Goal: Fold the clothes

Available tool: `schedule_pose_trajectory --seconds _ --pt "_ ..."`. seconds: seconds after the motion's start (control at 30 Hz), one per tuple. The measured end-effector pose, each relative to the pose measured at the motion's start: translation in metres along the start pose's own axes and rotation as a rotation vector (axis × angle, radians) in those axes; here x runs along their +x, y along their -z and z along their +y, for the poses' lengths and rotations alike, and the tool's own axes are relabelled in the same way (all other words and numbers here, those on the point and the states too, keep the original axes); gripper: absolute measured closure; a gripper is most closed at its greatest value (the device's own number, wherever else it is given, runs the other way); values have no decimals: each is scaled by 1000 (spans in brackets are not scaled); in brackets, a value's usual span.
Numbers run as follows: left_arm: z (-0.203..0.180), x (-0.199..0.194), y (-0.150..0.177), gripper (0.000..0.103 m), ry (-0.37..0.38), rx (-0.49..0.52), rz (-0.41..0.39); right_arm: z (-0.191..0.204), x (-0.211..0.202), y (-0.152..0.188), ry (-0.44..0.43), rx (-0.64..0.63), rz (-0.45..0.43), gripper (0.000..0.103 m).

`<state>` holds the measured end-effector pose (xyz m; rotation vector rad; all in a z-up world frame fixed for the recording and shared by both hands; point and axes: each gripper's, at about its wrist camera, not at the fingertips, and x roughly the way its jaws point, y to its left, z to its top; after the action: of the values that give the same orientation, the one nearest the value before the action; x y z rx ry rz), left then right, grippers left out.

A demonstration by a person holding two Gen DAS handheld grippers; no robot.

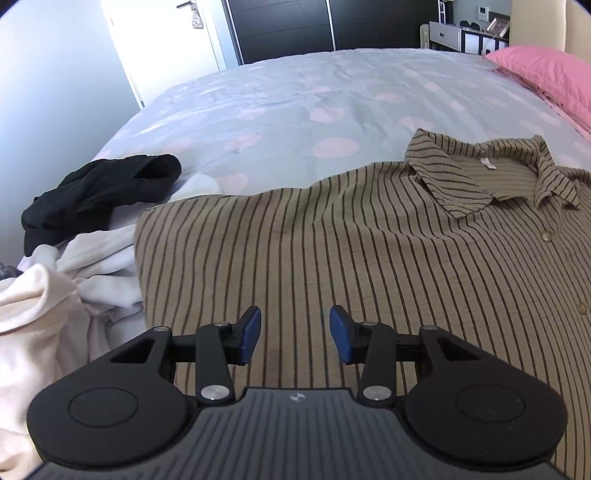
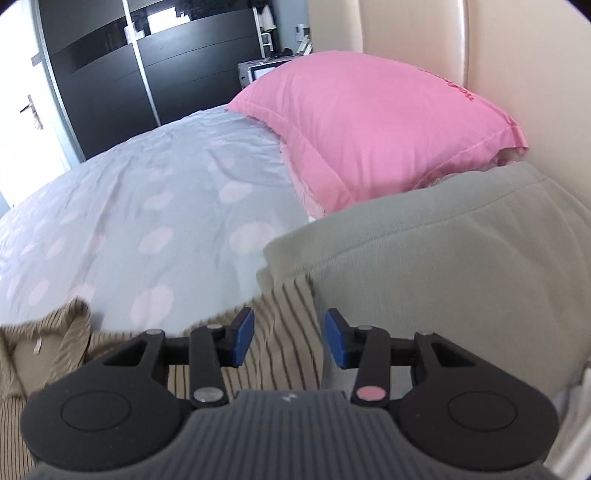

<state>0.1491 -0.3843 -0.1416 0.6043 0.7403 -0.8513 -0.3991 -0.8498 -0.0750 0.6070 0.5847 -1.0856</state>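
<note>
A tan shirt with dark stripes [image 1: 369,240] lies spread on the bed, buttons up, collar [image 1: 480,173] at the far right. My left gripper [image 1: 294,334] is open and empty, just above the shirt's body. My right gripper [image 2: 288,338] is open and empty over the shirt's sleeve end [image 2: 280,314], where it meets a grey-green folded garment [image 2: 443,266]. The shirt's collar [image 2: 44,332] shows at the lower left of the right wrist view.
A black garment [image 1: 99,192] and white clothes [image 1: 55,295] lie heaped left of the shirt. A pink pillow [image 2: 369,125] rests at the headboard [image 2: 517,55]. The dotted grey bedspread [image 1: 295,110] stretches beyond. A dark wardrobe [image 1: 332,26] stands behind.
</note>
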Motion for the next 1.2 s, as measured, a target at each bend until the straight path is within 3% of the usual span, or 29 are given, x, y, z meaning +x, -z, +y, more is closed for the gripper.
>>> schedule_pose_trajectory --seconds 0.17,0.23,0.27,0.3,0.37,0.5,0.63,0.77,0.87,1.1,1.2 --pt "-9 24 -5 64 -35 31 46 -9 44 -16 15 64 20 61" --pt "-11 33 -5 64 -45 35 69 -10 53 -19 13 72 28 79" --pt "-12 37 -5 64 -49 37 80 -10 57 -20 11 76 32 97" --pt "-12 41 -4 64 -53 39 91 -9 58 -22 16 74 21 102" --pt "-14 48 -3 64 -58 48 112 -8 56 -26 39 59 -26 103" --pt "-16 55 0 64 -67 58 120 -15 51 -35 92 68 -102 103" --pt "-15 56 1 64 -76 44 114 -14 59 -38 118 34 -69 102" --pt "-17 53 2 64 -82 48 110 -23 56 -35 136 56 -58 94" --pt "-19 55 4 64 -88 43 103 -34 50 -33 93 91 -38 64" --pt "-22 53 1 64 -104 44 93 -28 50 -10 -52 106 -14 64" --pt "-21 48 -2 64 -115 41 69 -19 50 -3 -47 97 -12 66"
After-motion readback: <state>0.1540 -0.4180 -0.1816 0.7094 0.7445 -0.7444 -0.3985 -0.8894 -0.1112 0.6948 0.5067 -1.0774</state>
